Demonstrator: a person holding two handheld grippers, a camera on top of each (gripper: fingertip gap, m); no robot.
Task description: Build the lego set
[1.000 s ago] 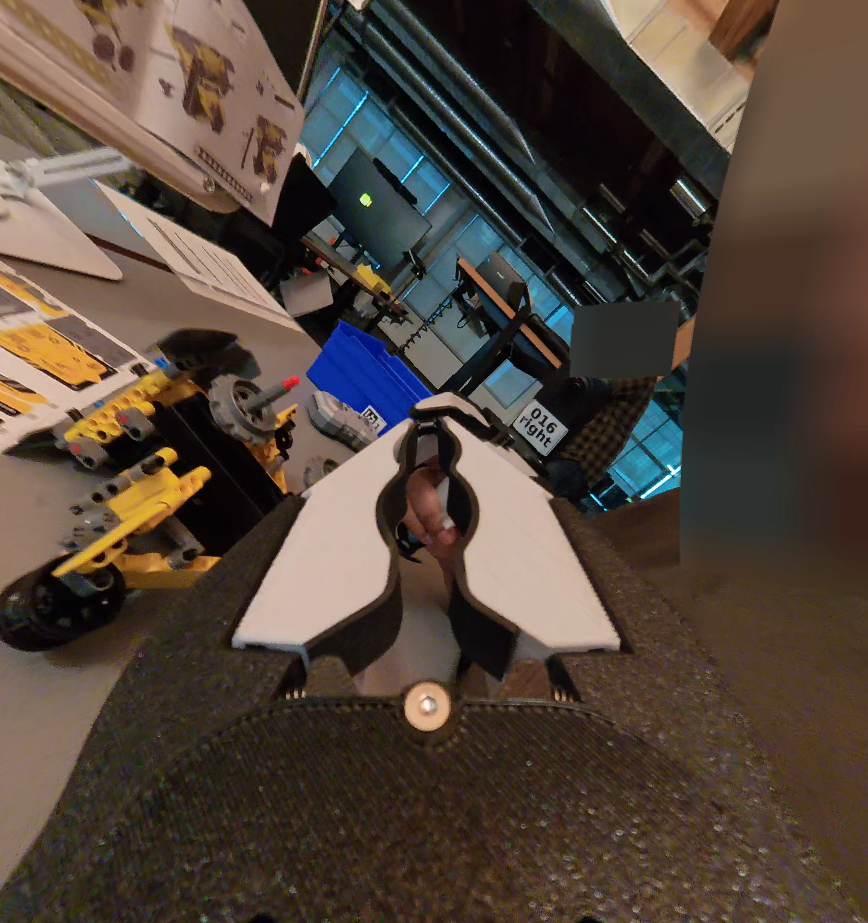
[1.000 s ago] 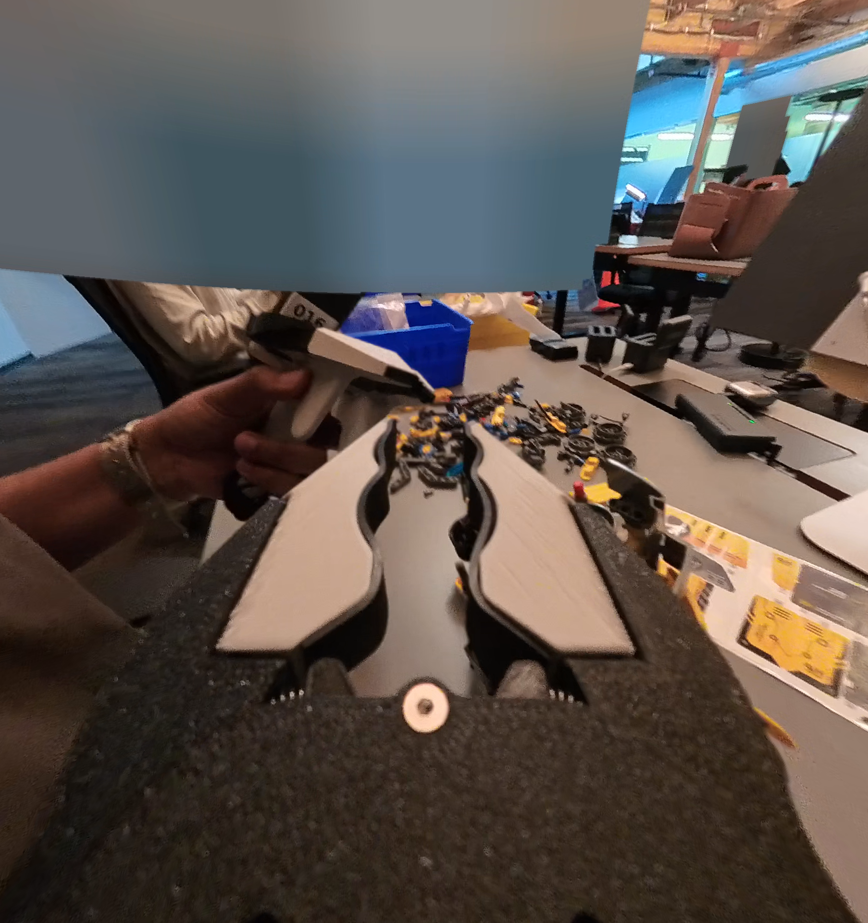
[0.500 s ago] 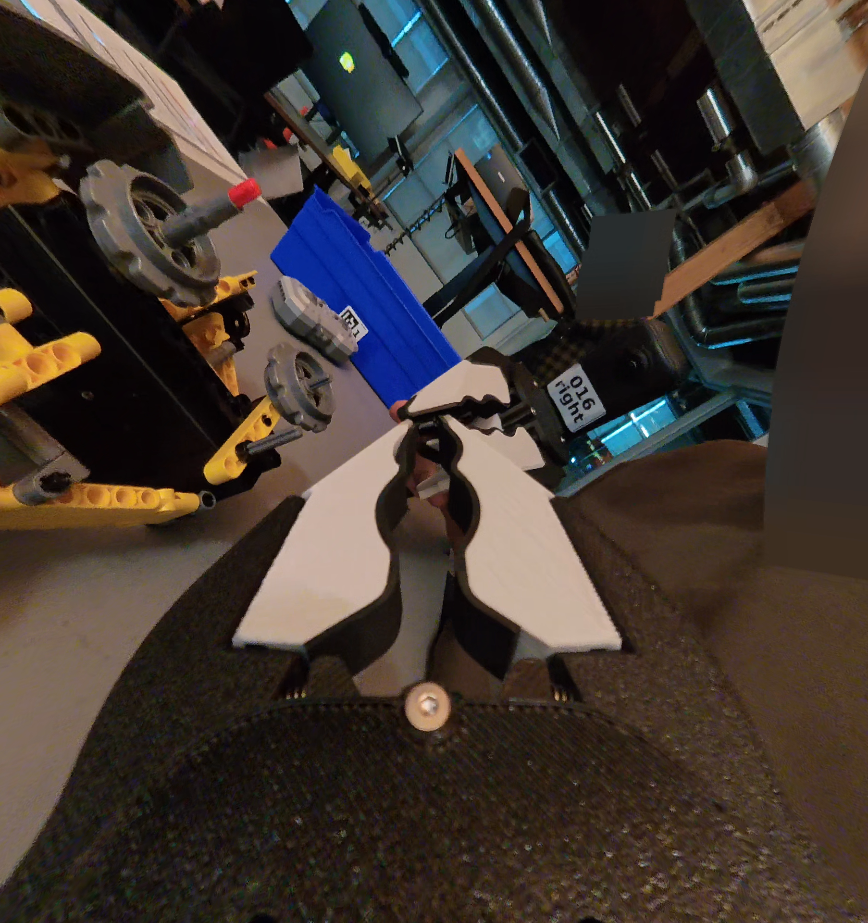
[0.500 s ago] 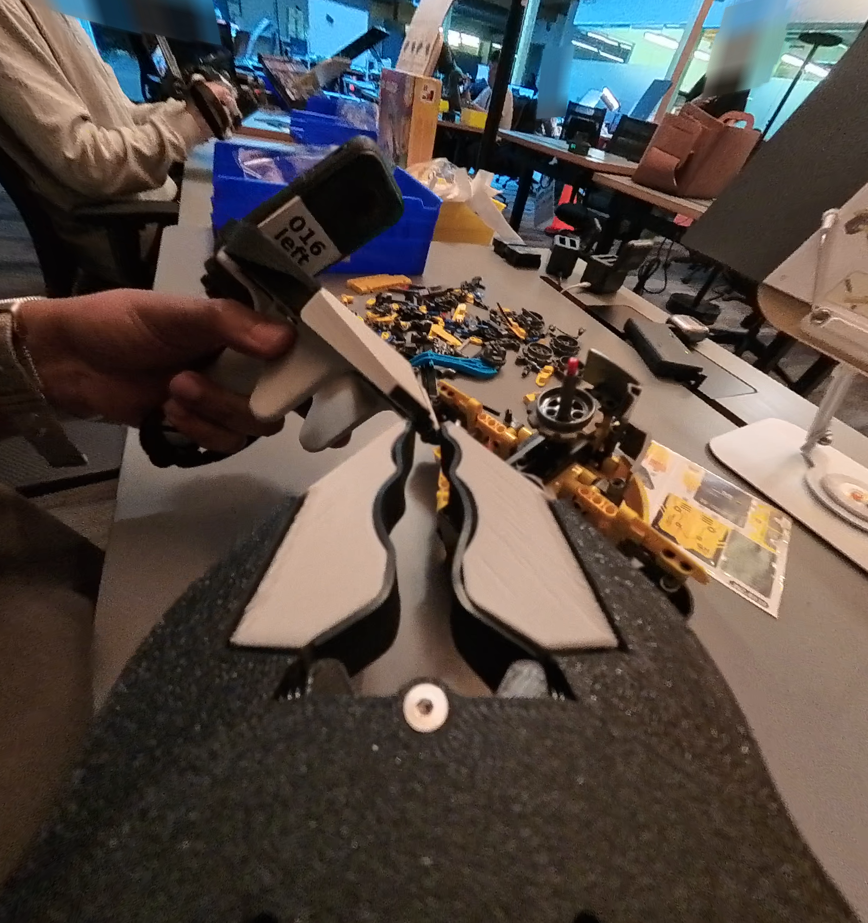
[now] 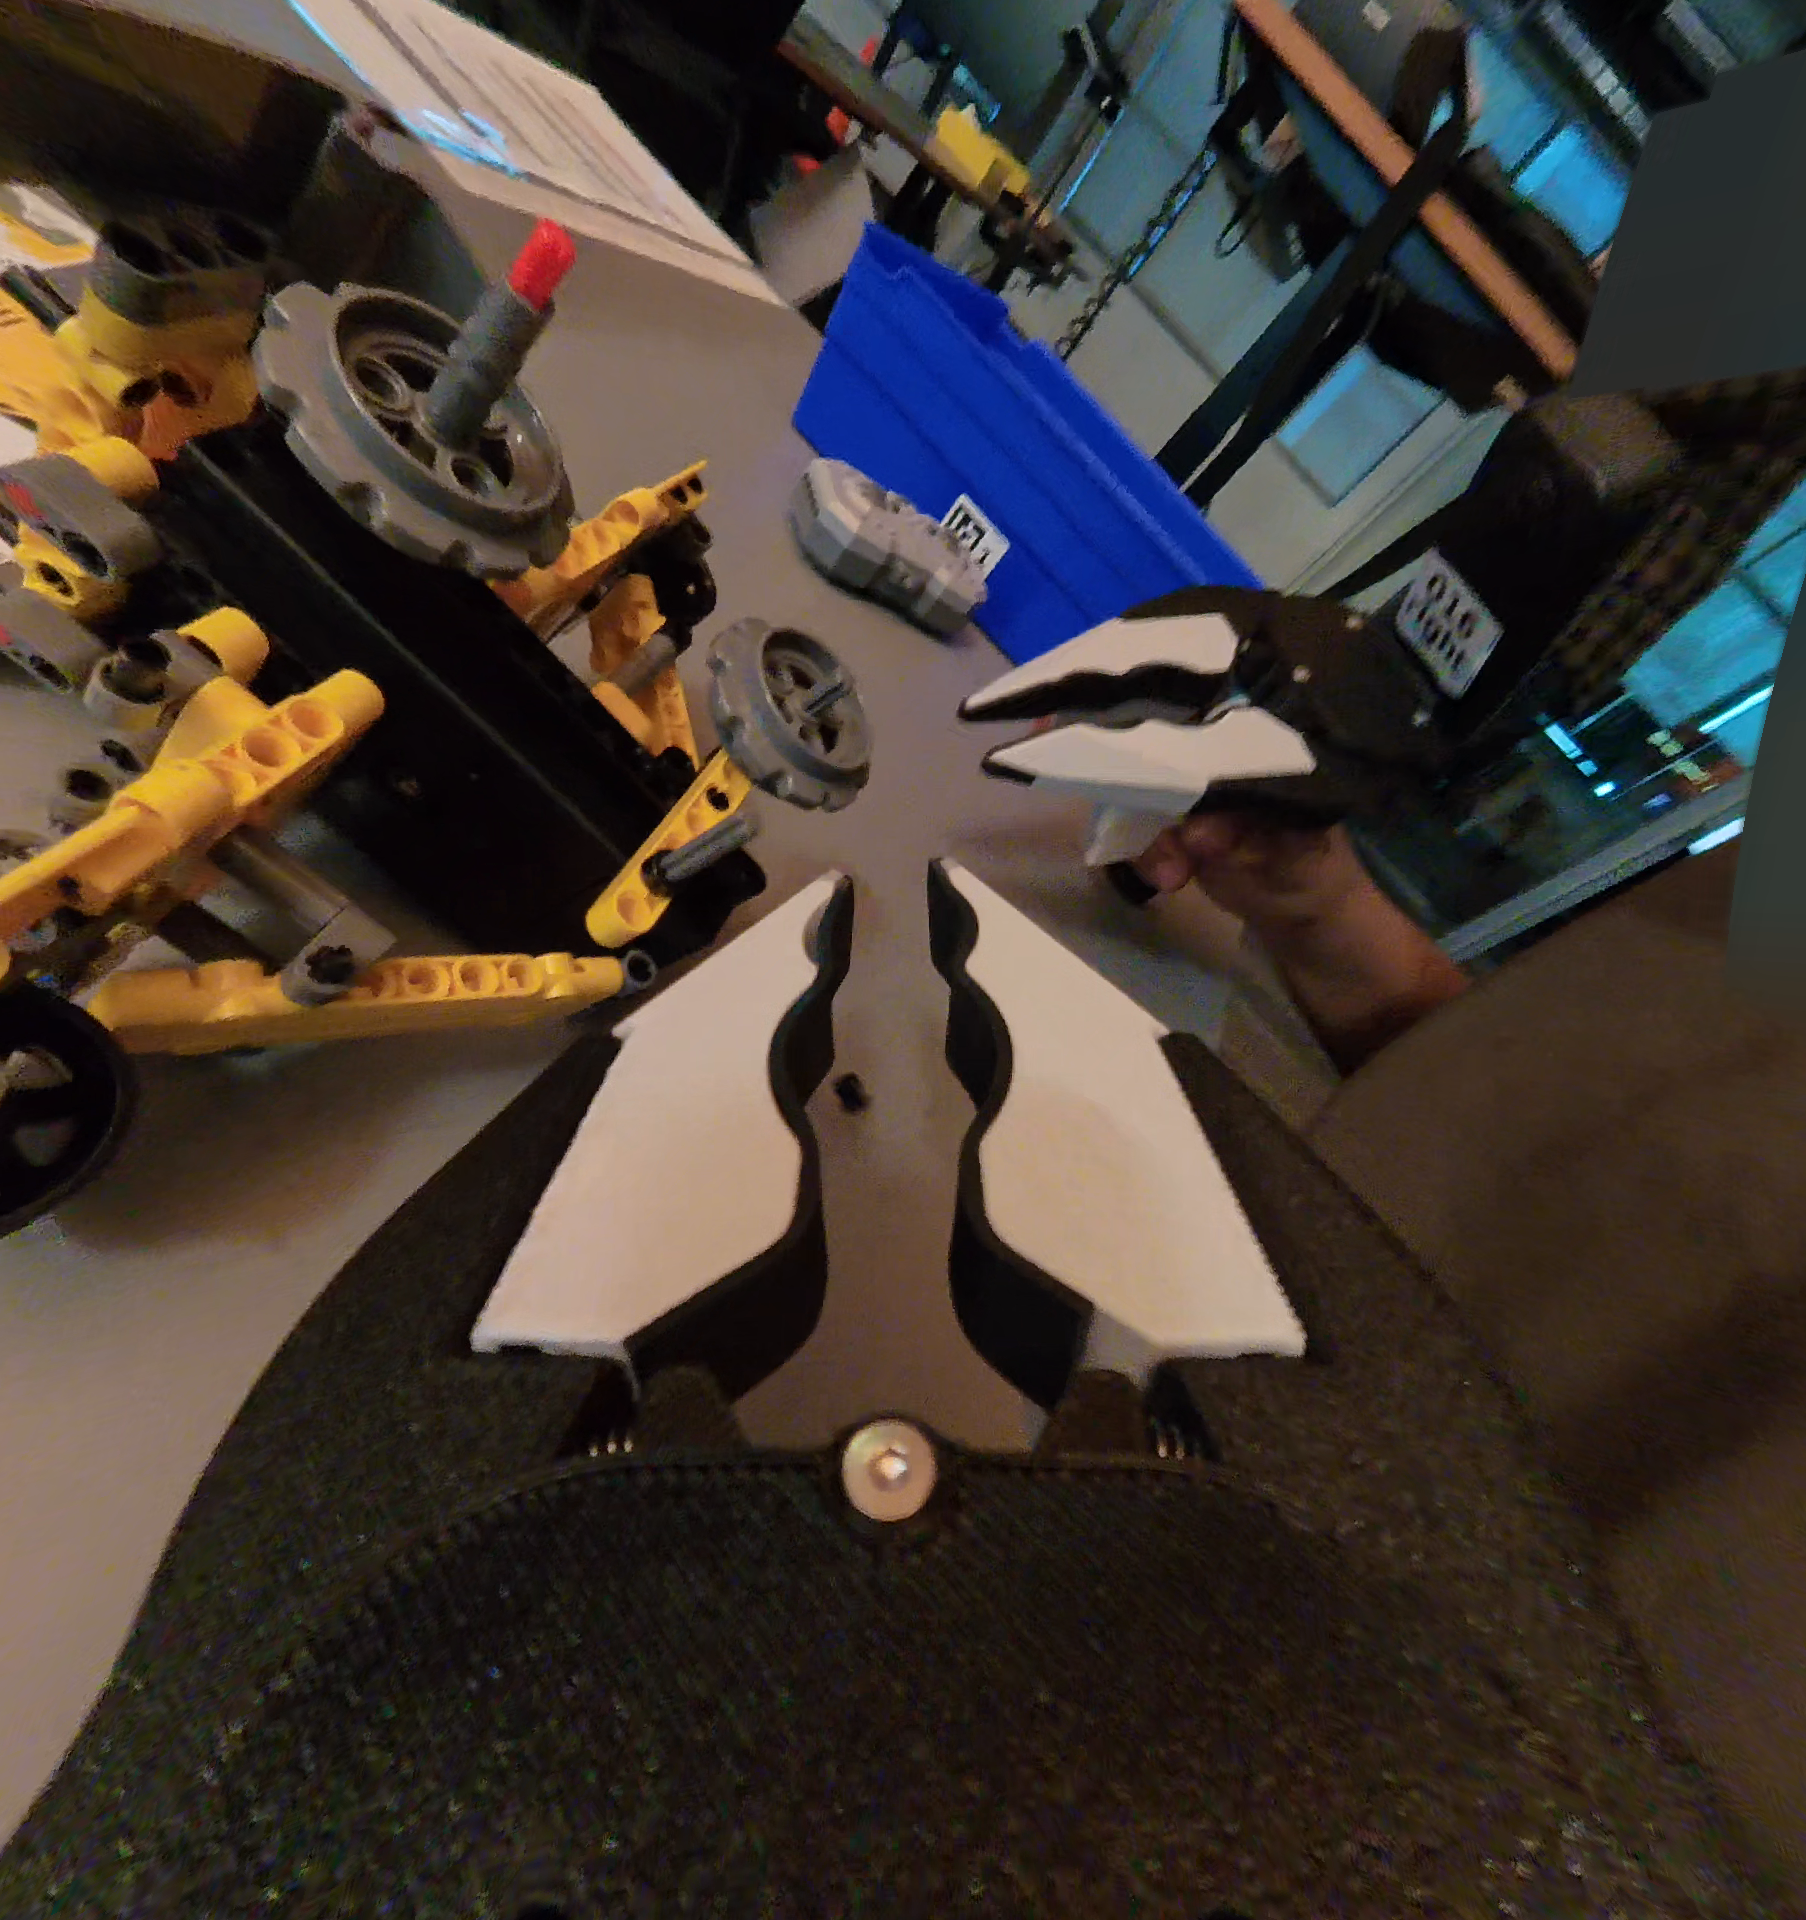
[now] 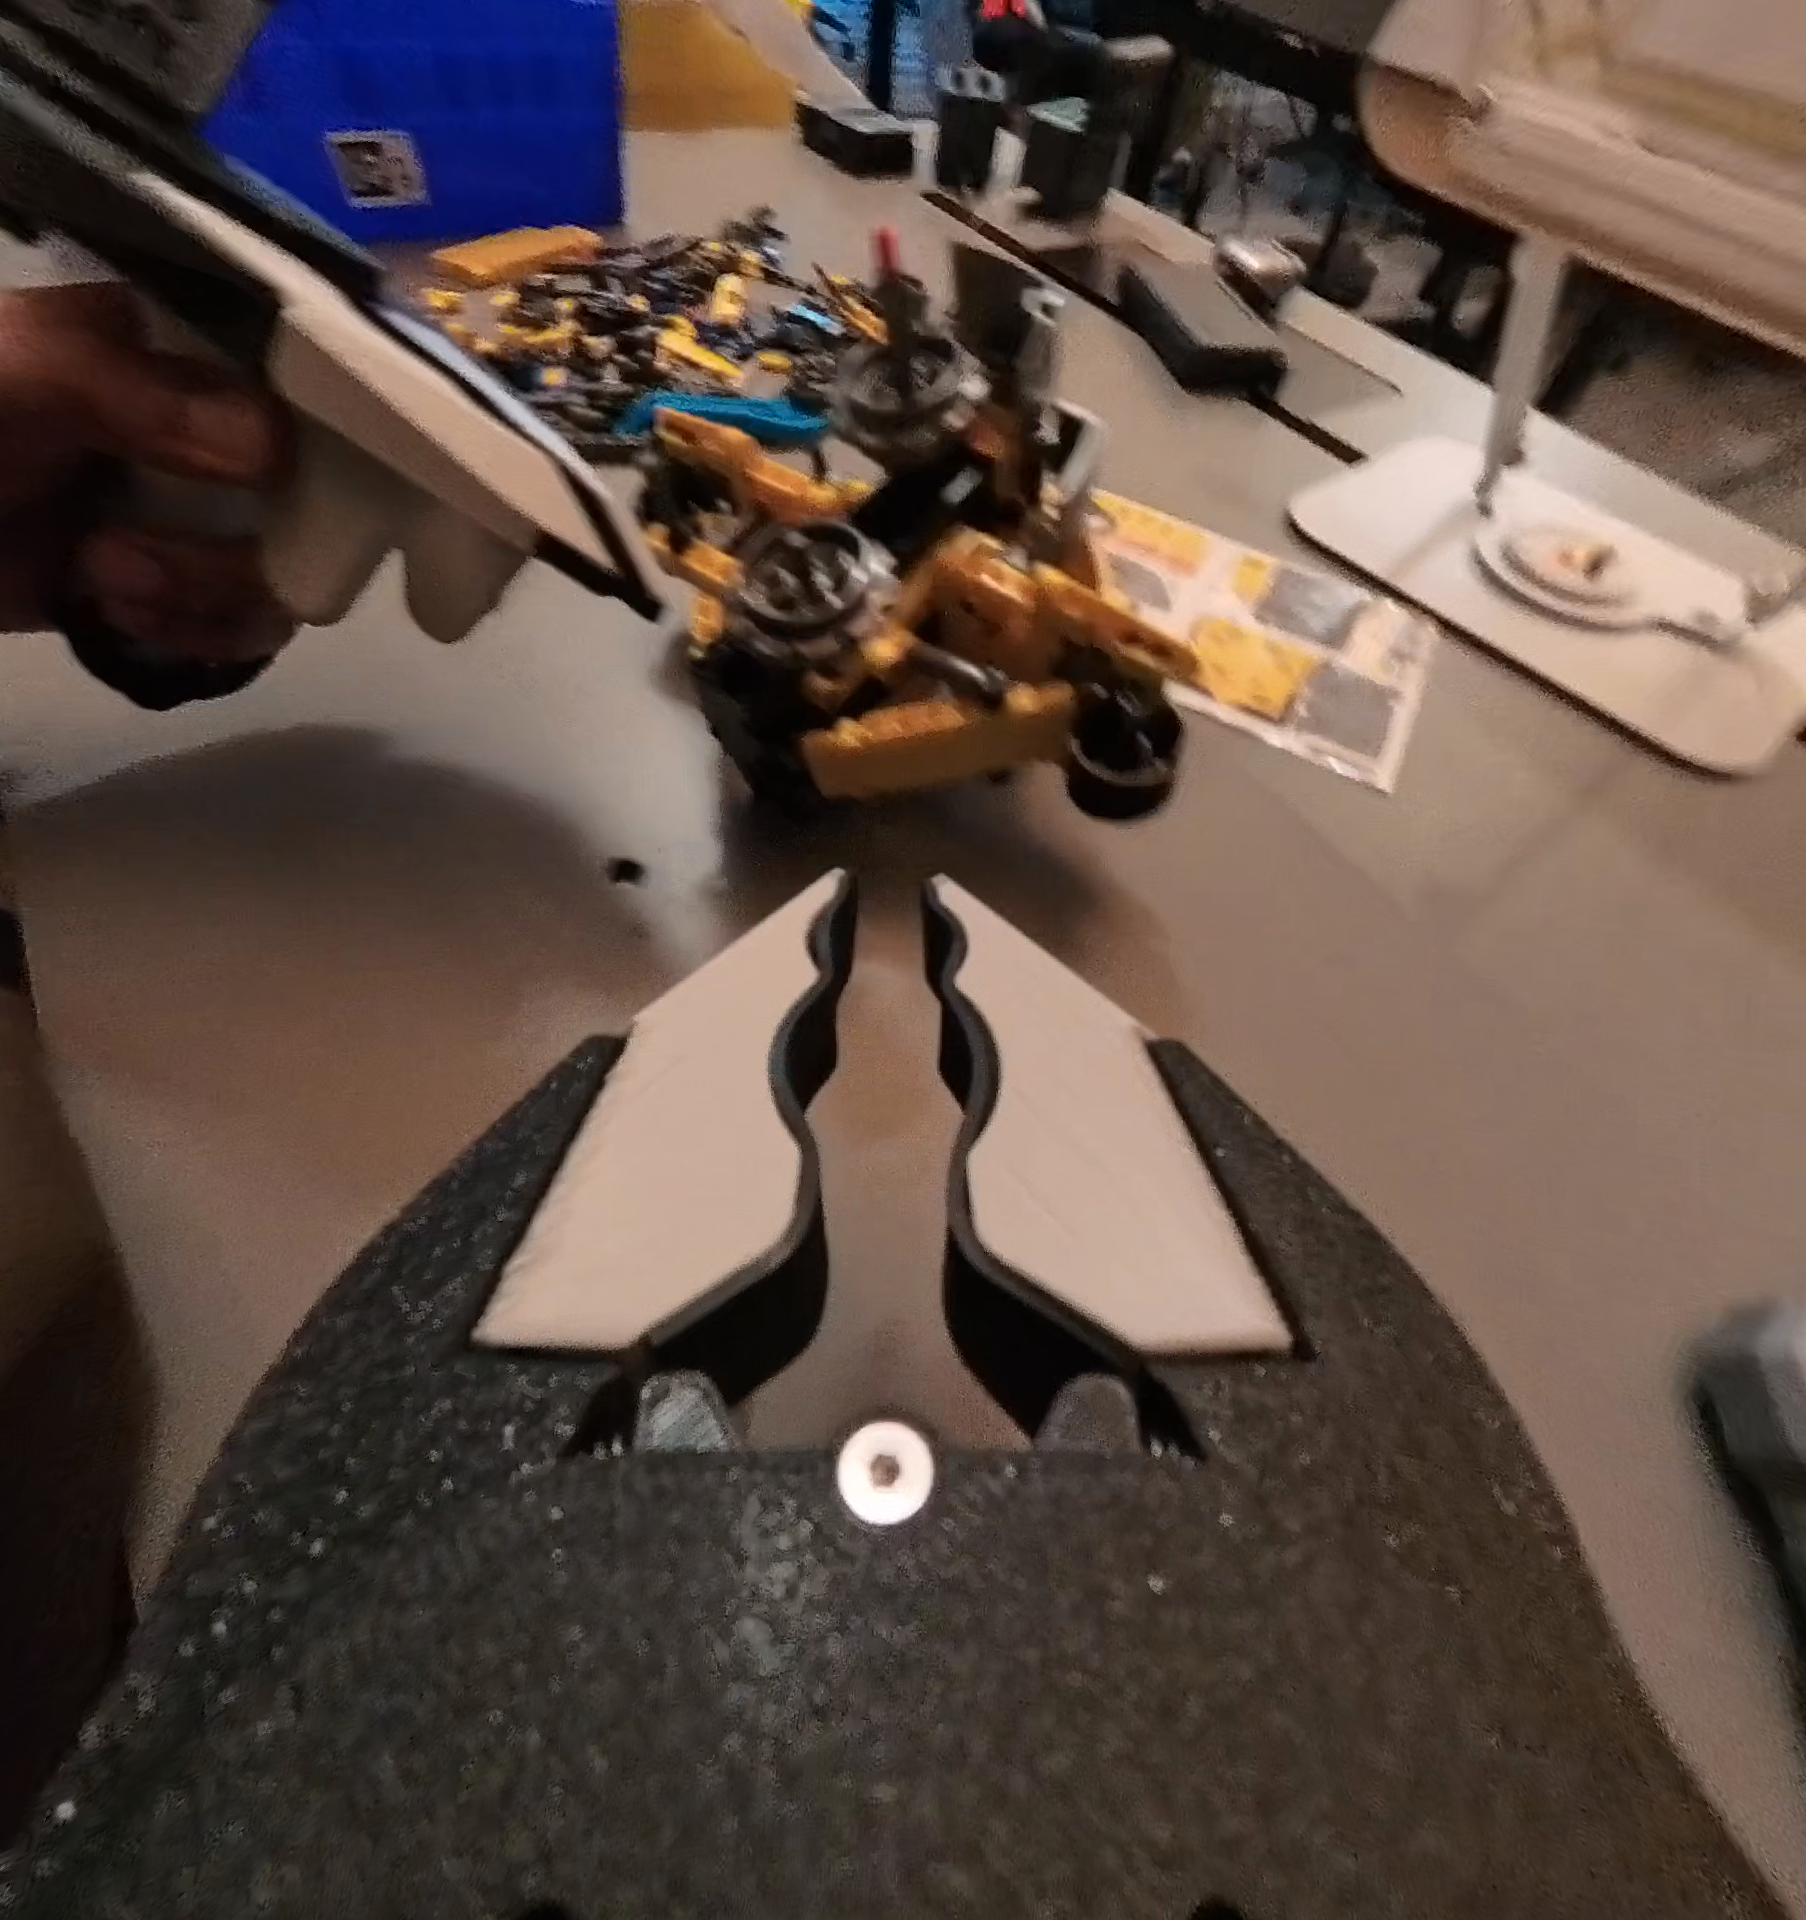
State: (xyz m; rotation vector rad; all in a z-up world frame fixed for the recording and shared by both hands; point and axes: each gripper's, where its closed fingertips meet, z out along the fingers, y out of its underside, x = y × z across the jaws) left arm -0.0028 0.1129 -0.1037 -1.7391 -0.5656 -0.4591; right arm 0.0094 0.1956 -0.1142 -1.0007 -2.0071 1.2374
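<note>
Left tongs (image 5: pixel 888 878) now parted, small pin (image 5: pixel 850 1091) dropped.

black wheel (image 5: pixel 5 1122): cut by left edge | loose brick pile (image 6: pixel 650 301): blurred

Open-plan office or lab workspace. Long grey worktable (image 6: pixel 1398 987) carries a blue storage bin (image 5: pixel 992 499), a printed instruction sheet (image 6: pixel 1283 634) and loose building-toy parts (image 6: pixel 650 301). Further desks (image 5: pixel 1398 177), glazed partitions and exposed ceiling pipework stand behind.
</note>
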